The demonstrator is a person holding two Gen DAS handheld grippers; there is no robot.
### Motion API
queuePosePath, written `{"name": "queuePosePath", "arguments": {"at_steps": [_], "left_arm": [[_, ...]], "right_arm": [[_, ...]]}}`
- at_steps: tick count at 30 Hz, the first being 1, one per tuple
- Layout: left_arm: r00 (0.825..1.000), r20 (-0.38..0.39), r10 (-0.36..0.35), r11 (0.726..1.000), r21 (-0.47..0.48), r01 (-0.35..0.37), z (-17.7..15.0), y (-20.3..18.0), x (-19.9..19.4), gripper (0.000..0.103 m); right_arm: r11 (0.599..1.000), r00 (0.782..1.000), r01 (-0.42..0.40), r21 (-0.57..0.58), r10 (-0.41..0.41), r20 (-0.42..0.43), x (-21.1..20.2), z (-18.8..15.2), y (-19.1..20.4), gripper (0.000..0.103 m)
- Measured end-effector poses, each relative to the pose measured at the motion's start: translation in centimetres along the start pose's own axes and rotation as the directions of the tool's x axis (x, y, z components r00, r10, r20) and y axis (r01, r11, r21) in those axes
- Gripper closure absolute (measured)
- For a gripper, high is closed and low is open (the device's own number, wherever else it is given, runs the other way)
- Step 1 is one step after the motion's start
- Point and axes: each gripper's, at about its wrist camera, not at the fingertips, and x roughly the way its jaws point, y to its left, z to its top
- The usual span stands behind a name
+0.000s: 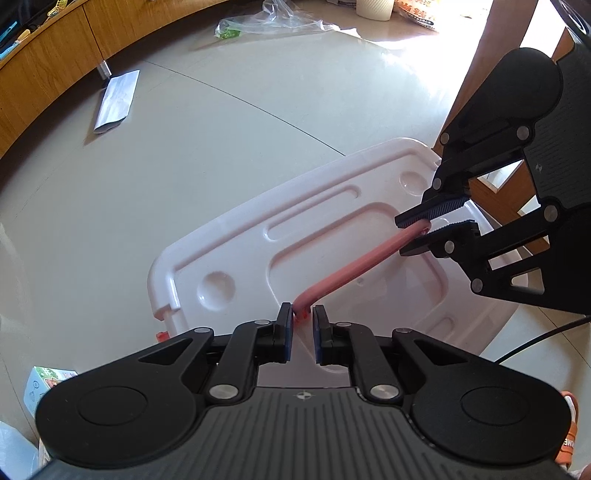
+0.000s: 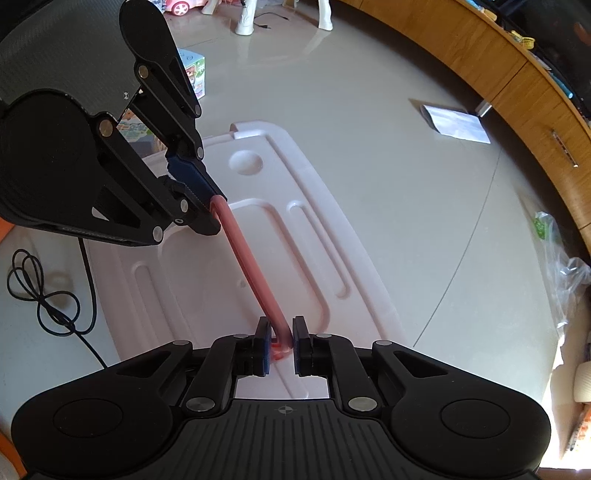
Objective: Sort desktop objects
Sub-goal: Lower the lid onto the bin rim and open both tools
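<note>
A white plastic storage-box lid (image 1: 229, 236) (image 2: 332, 229) lies flat on the pale floor. A pink handle (image 1: 354, 266) (image 2: 251, 266) arches over its middle. My left gripper (image 1: 303, 314) (image 2: 212, 210) is shut on one end of that handle, pointing steeply down. At the other end my right gripper (image 2: 281, 328) (image 1: 432, 221) pinches the handle between its ribbed pads. The handle runs straight from one gripper to the other. What lies under the lid is hidden.
A wooden cabinet (image 1: 48, 74) (image 2: 517, 74) curves along the far side. A white paper pouch (image 1: 116, 99) (image 2: 456, 123) and a clear plastic bag (image 1: 266, 22) (image 2: 565, 258) lie on the floor. A small colourful carton (image 1: 44, 384) (image 2: 194, 74) and a black cable (image 2: 48, 295) sit near the lid.
</note>
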Motion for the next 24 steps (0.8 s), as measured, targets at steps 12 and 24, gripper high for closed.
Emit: {"name": "queuePosePath", "arguments": {"at_steps": [12,24], "left_arm": [[0.998,0.007,0.063,0.992,-0.111,-0.062,-1.2,-1.2,-4.7,0.062],[0.99,0.064,0.125,0.987,-0.115,-0.117,-7.3,-7.7,-14.0,0.027]], "right_arm": [[0.972,0.998,-0.03,0.234,0.015,0.066,-5.3,-2.5,-1.0,0.057],[0.831,0.993,-0.096,0.548,0.041,0.112,-14.3,-7.5,5.2,0.048]]}}
